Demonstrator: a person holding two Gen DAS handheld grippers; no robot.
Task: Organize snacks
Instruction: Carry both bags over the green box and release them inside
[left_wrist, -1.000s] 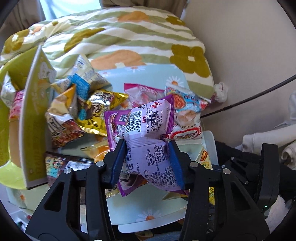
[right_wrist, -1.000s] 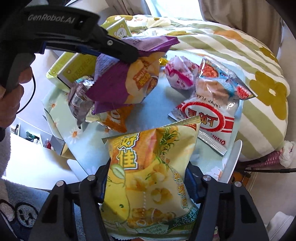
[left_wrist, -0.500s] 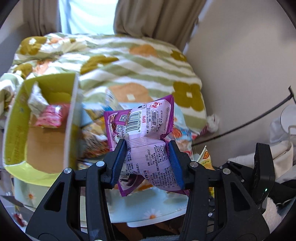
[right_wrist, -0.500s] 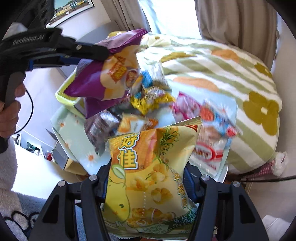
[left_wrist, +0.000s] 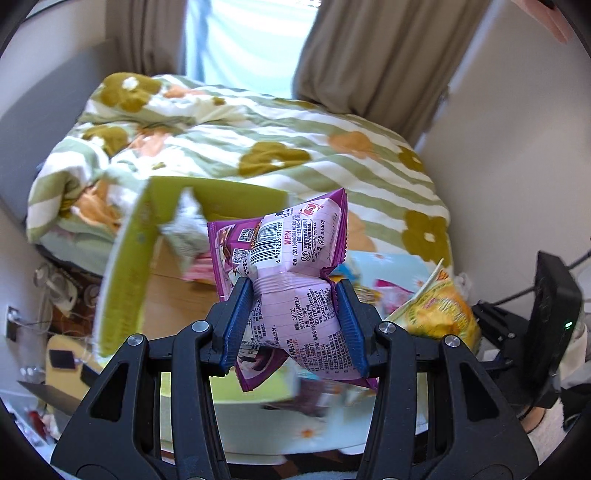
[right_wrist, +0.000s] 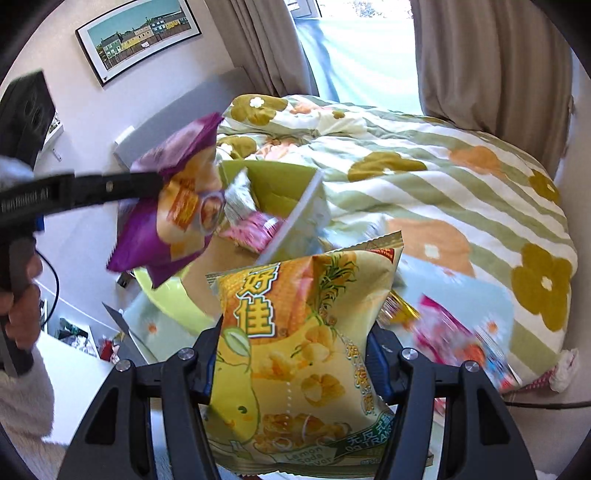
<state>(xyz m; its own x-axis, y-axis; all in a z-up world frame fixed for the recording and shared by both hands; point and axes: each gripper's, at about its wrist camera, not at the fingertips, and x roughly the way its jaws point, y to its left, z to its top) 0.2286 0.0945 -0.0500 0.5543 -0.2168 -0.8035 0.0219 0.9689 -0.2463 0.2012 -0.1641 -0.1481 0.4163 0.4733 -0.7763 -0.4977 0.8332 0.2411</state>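
Observation:
My left gripper is shut on a purple snack bag, squeezed at its middle and held up in the air. In the right wrist view the same purple bag hangs from the left gripper above an open green box. The green box holds a pink and a silvery packet. My right gripper is shut on a yellow snack bag, raised to the right of the box. The yellow bag also shows at the right in the left wrist view.
Several loose snack packets lie blurred on a pale blue daisy-print tabletop. Behind it is a bed with a green-striped flowered duvet, curtains and a window. A person's hand holds the left gripper's handle.
Both grippers have risen with their bags and swung left toward the green box. The purple bag now hangs over the box; the snack pile has dropped low and right in view.

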